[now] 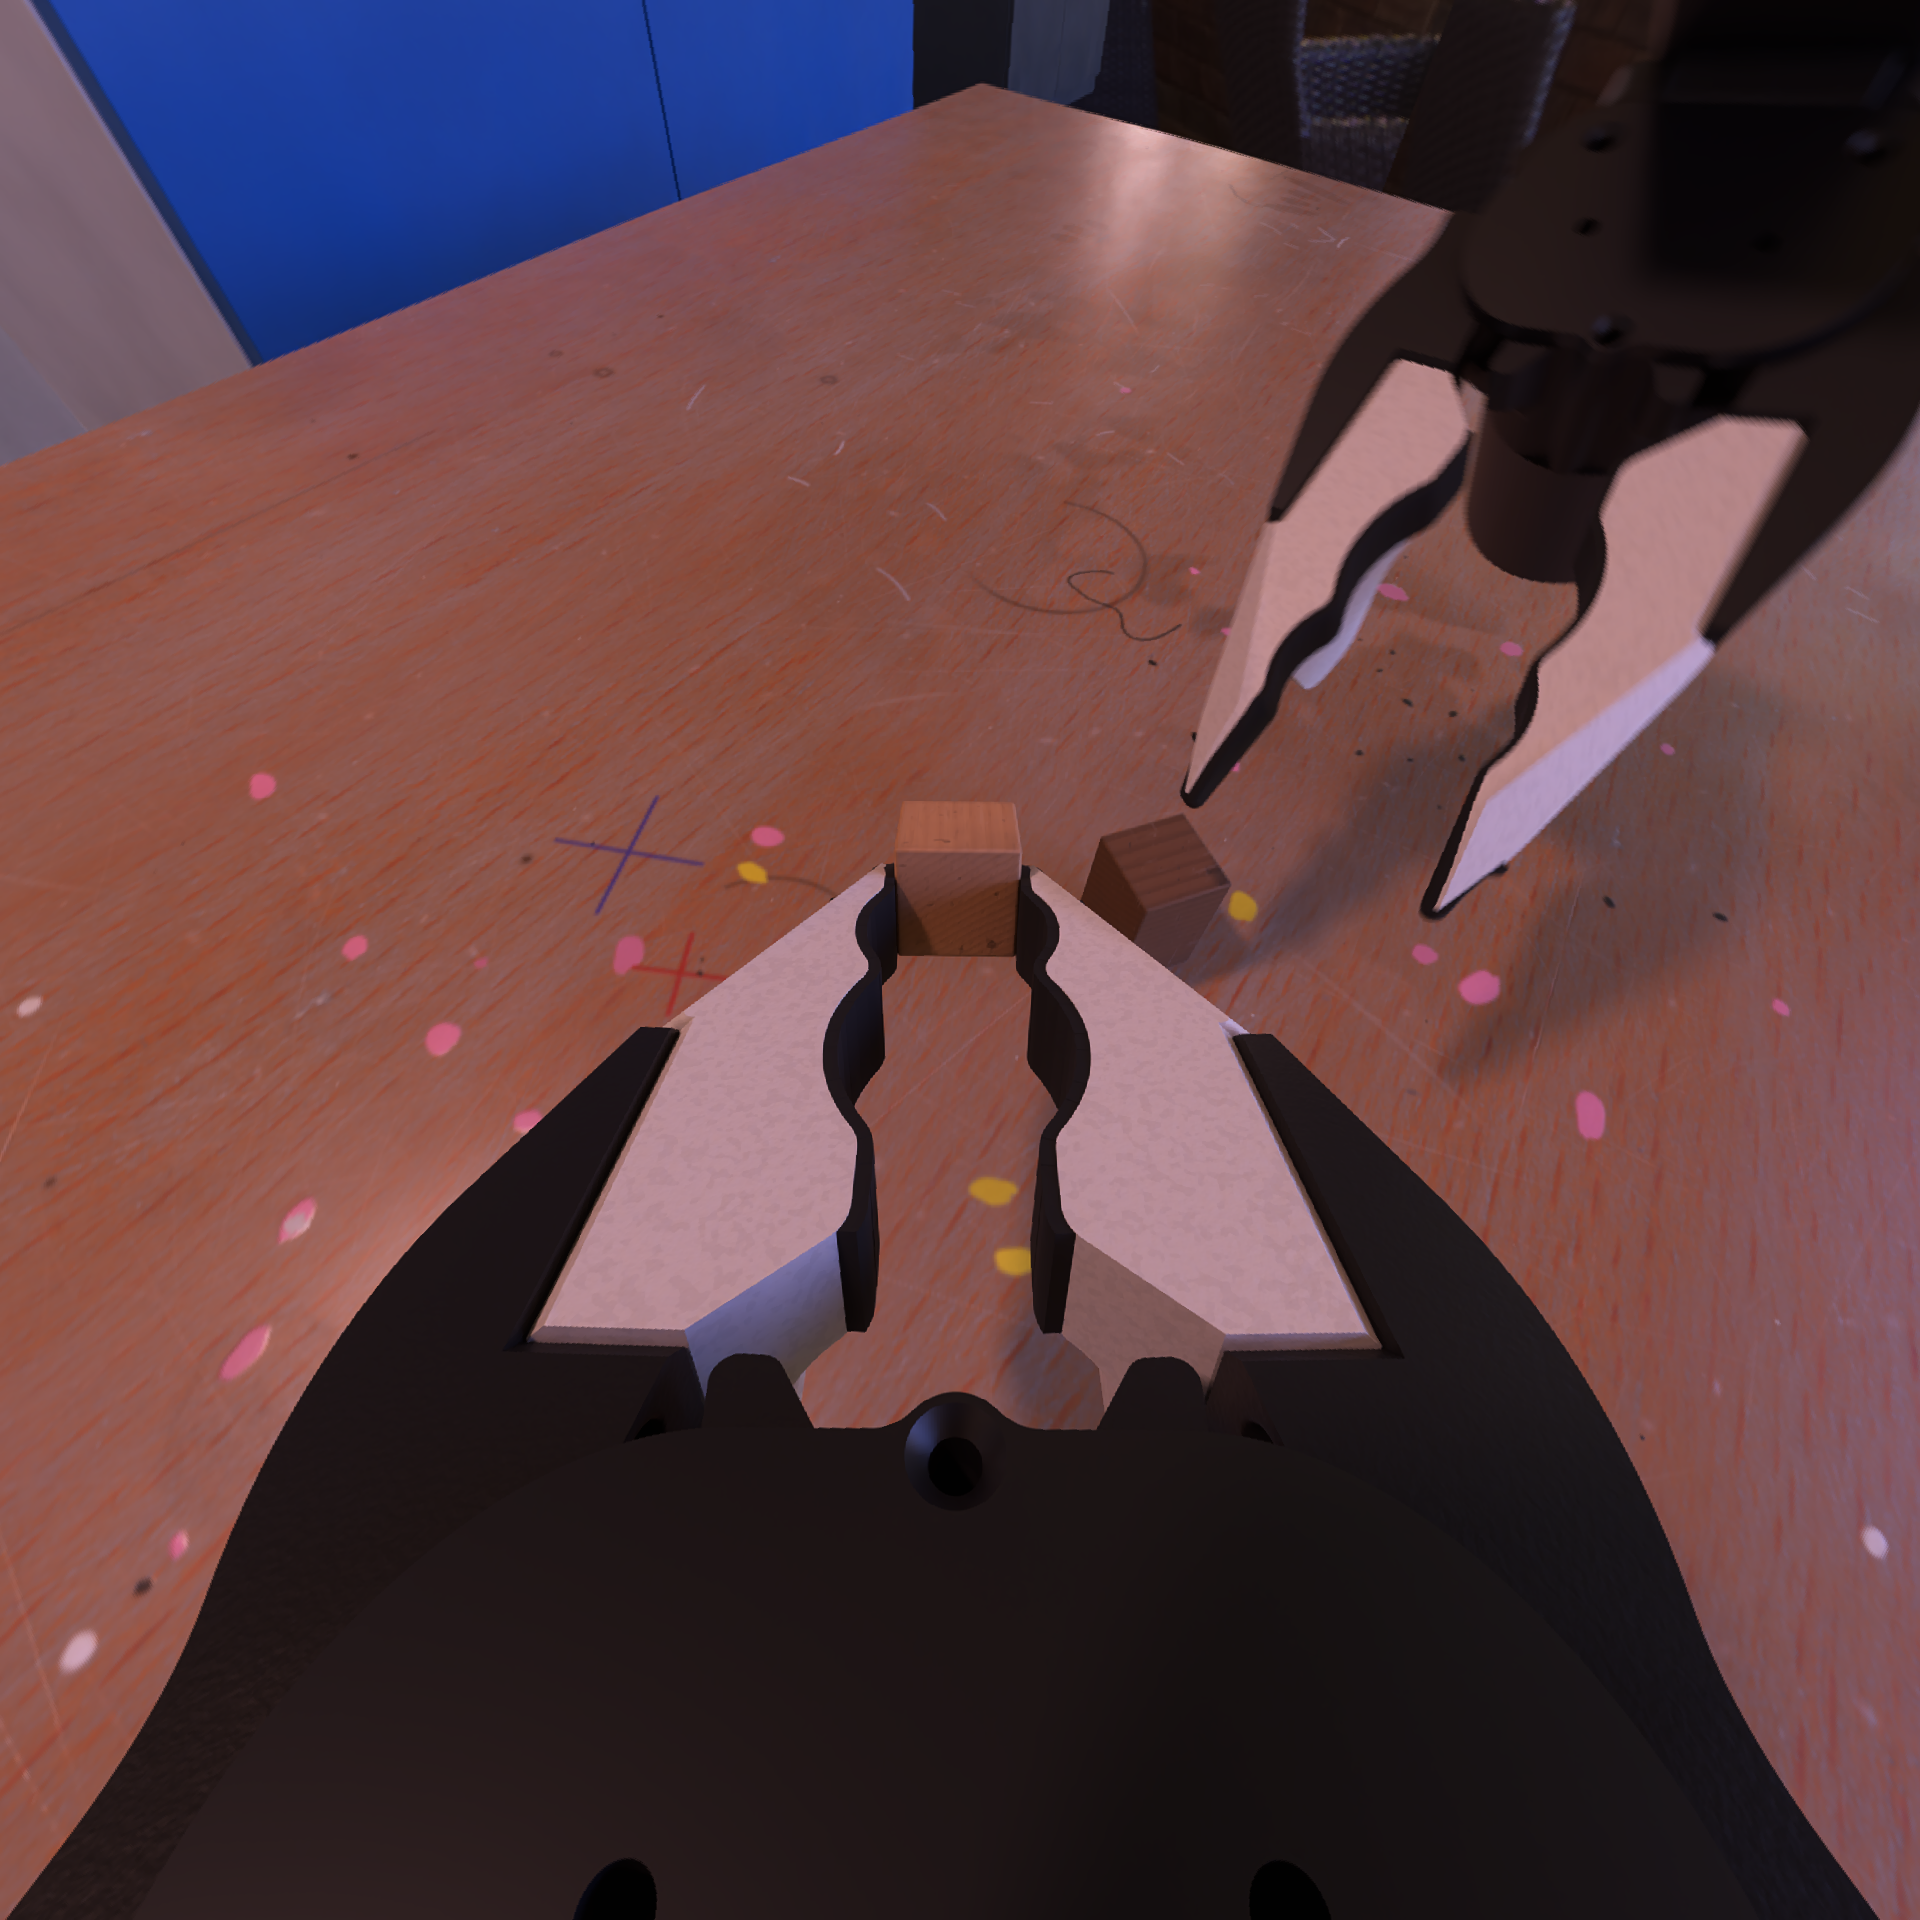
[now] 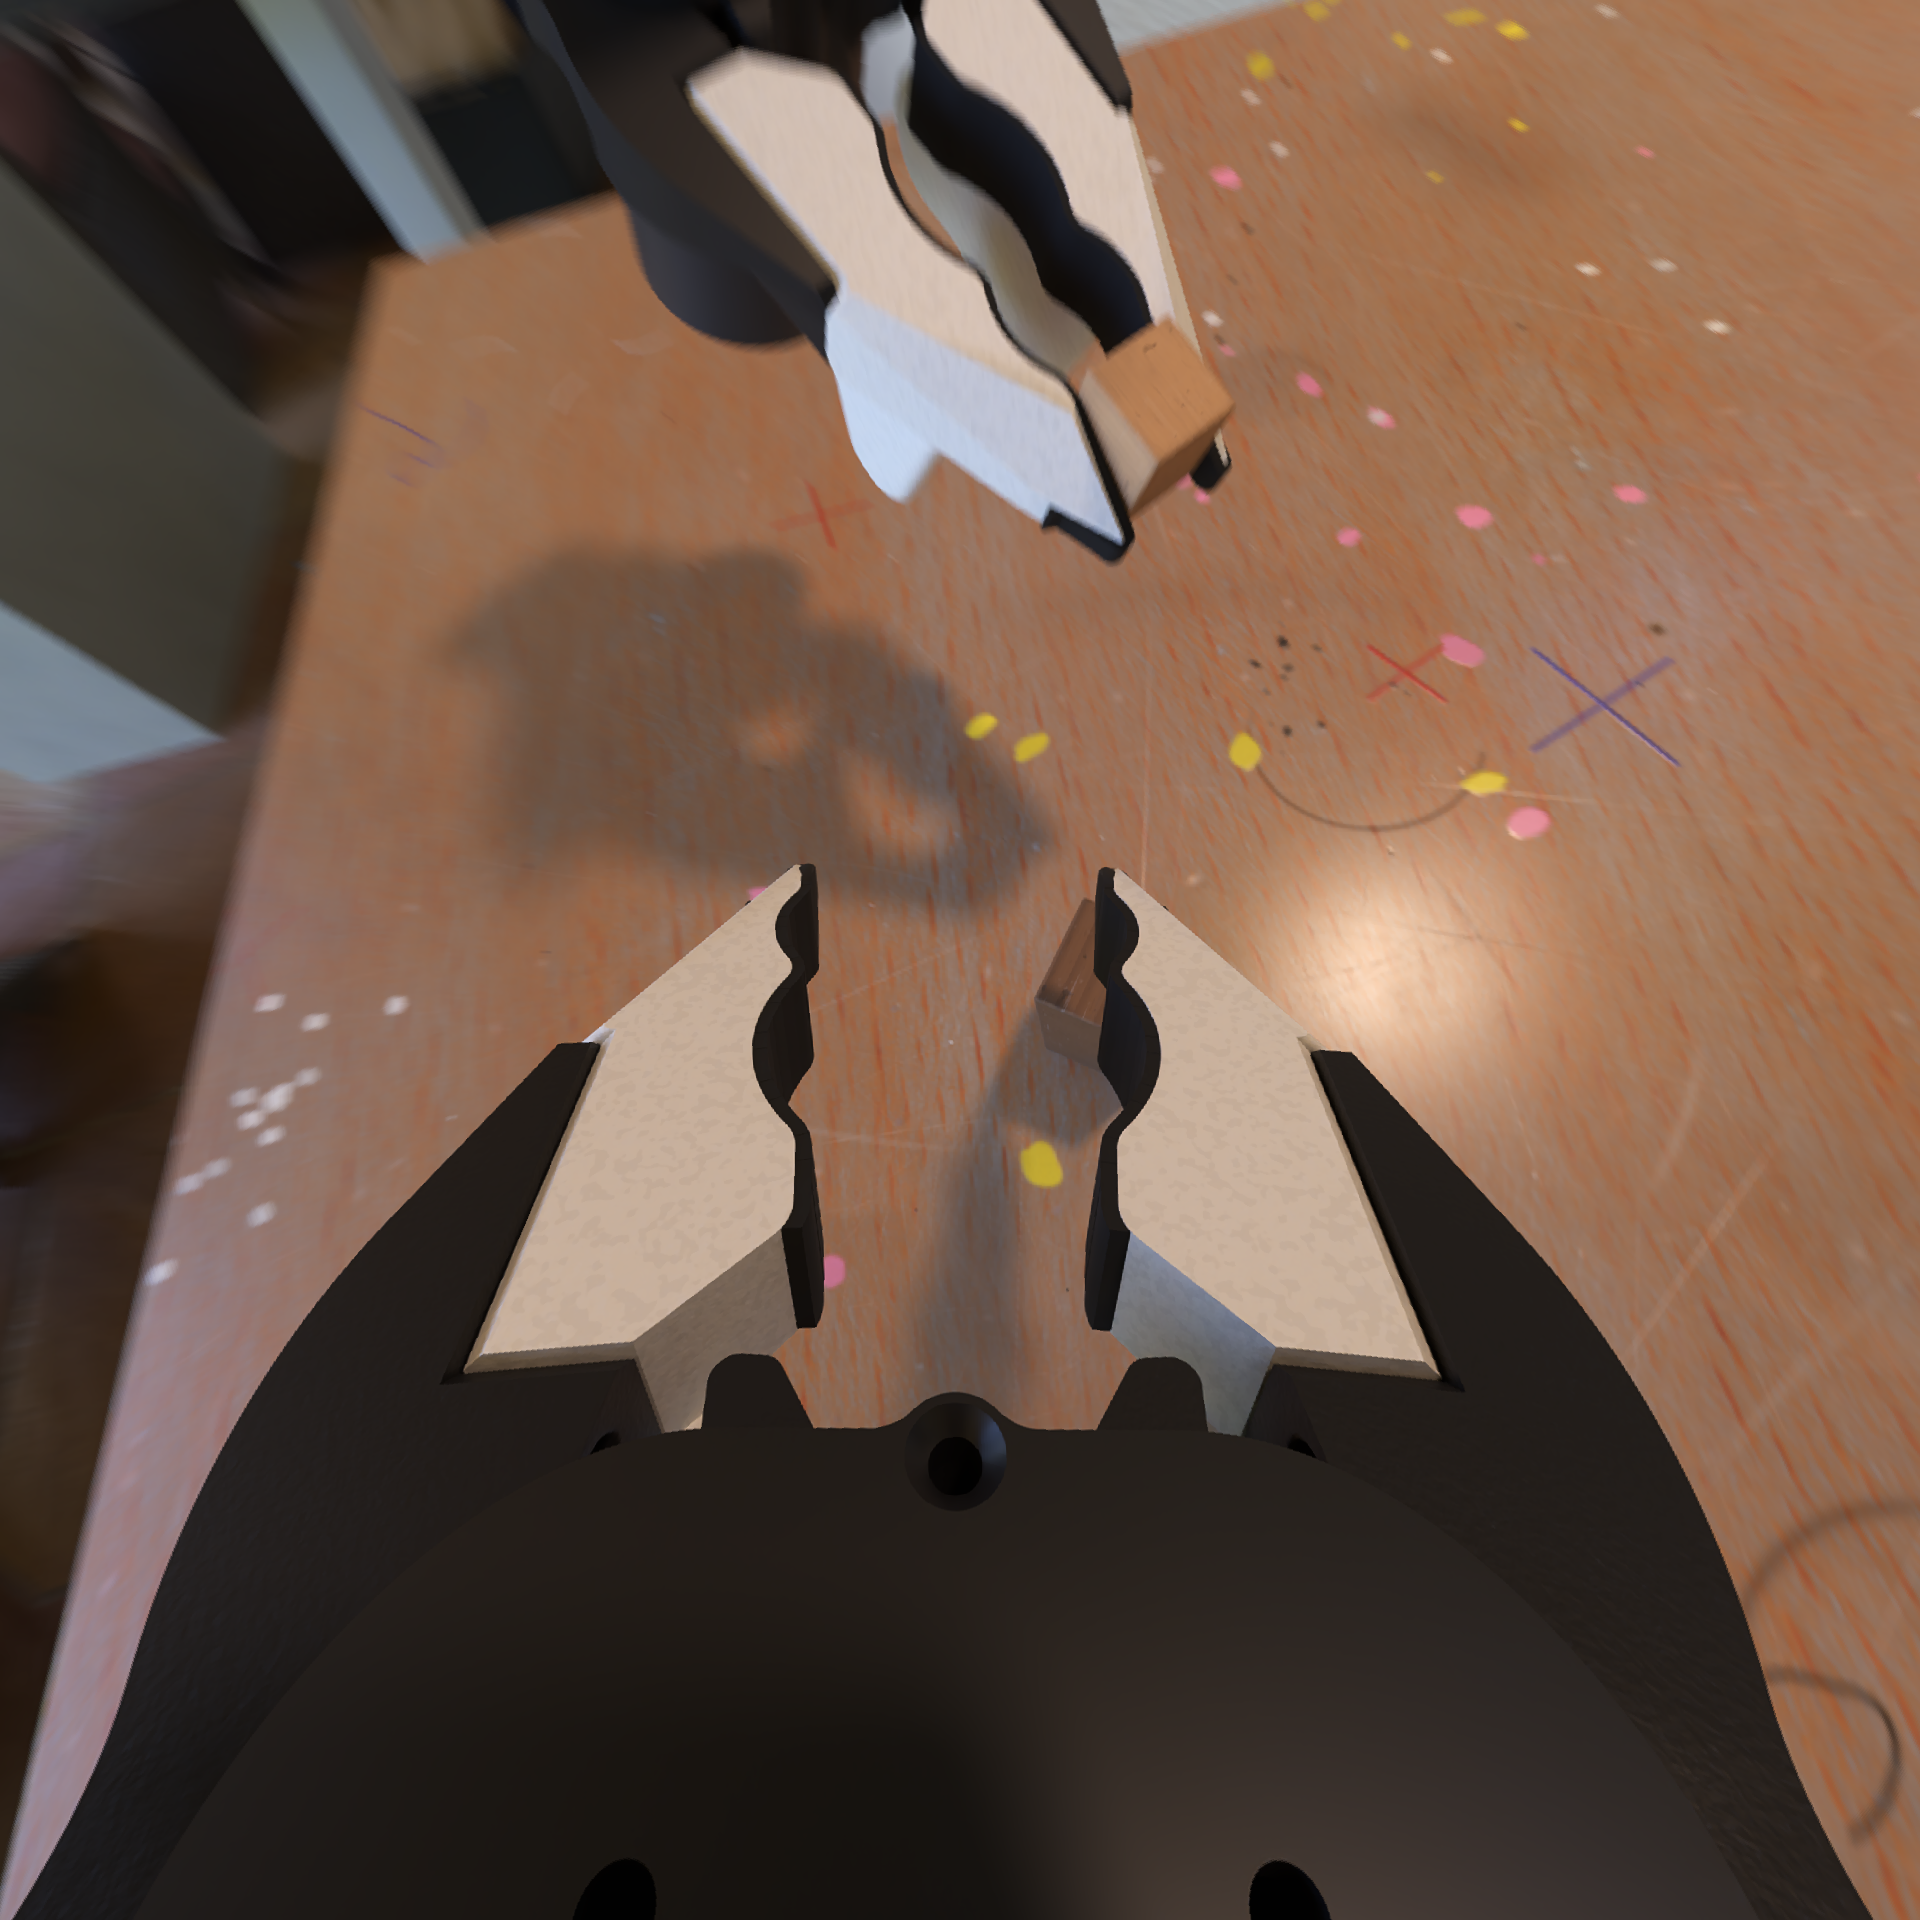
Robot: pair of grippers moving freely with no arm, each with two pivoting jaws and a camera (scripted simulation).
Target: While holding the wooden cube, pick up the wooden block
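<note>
Left gripper (image 1: 956, 883) is clamped on the light wooden cube (image 1: 956, 878) at its fingertips, lifted clear of the table (image 1: 520, 520). First half looks done.

Dark wooden block (image 1: 1153, 883) sits on the table just beside the cube, at its 3 o'clock in the left wrist view.

Right gripper (image 2: 956, 883) hangs over it with jaws wide and empty; in its own view the block (image 2: 1070, 987) is off-centre, tucked against the 3 o'clock finger.

Next, I'd say: shift right gripper toward 3 o'clock to centre the block, descend, close.
</note>
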